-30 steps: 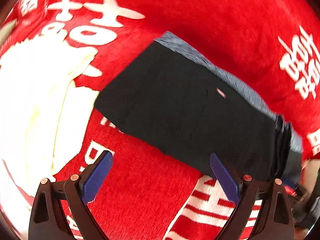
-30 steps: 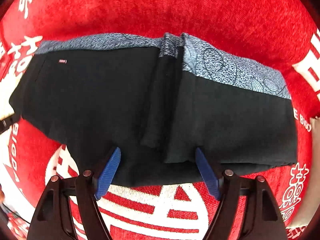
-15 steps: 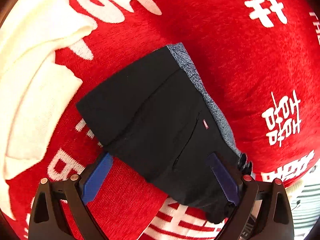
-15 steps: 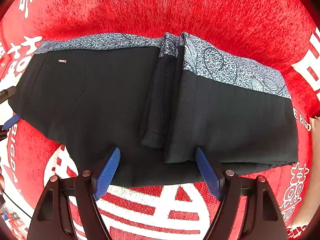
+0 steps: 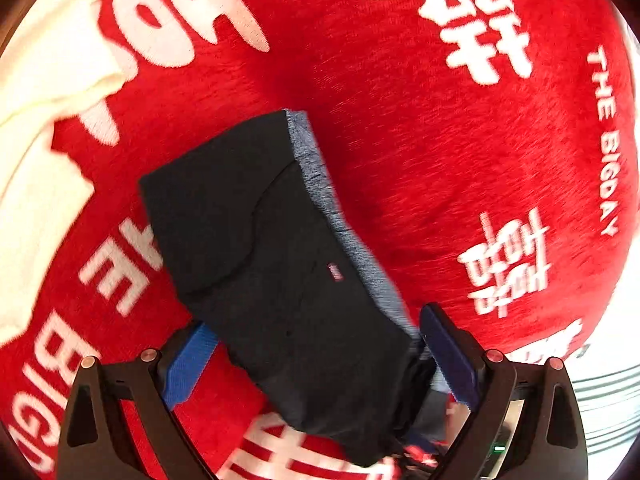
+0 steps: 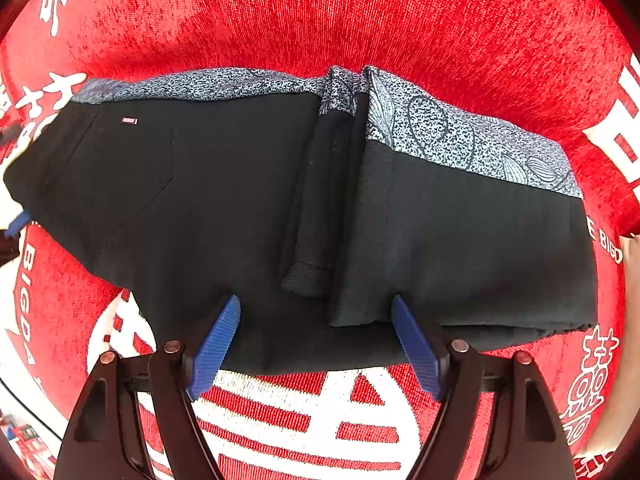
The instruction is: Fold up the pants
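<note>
Moved closer: left claw (image 5: 316, 364) (wide) straddles pants (image 5: 280, 272) end | right claw (image 6: 316, 344) wide at near edge

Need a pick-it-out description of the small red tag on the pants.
Start from the red blanket with white lettering; the black pants lie folded on it. Follow their blue-grey patterned waistband toward its left end. Just below it sits the small red tag, the only red mark on the black fabric.
</note>
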The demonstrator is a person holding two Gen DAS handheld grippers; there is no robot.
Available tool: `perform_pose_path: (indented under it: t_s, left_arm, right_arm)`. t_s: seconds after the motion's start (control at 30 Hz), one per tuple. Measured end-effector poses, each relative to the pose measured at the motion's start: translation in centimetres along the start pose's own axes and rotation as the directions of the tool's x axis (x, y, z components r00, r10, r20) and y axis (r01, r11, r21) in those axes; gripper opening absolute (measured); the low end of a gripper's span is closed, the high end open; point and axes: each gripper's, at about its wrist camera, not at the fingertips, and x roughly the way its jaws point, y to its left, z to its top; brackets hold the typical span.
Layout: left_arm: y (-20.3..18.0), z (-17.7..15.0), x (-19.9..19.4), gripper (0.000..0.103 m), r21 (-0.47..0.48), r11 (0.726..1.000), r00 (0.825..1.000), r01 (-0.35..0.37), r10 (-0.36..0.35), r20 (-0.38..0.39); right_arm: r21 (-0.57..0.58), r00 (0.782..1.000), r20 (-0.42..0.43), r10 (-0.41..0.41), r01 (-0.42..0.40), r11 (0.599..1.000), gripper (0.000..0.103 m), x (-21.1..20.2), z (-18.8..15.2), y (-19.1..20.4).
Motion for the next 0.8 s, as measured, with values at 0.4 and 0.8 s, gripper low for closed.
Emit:
perform_pose_path:
  t_s: [0.4, 0.8]
  left_arm:
    - [-2.1, -0.7, 4.0, 0.036, 0.102, 0.929, 0.935, -0.355, 0.356, 0.009]
    - [-10.6, -5.1, 1.8, 0.024, 0.480, 0.747, 0.887, -0.460, 0.415, 0.204]
  right_arm:
    - [-0.014, 1.000, 0.006, 0.007, -0.007, 1.000, 0.082, -0.3, 0.1, 0.1]
    - [0.003, 0.949, -0.018, 0.314, -0.314, 0.949, 0.082, -8.2, 9.1, 1.7]
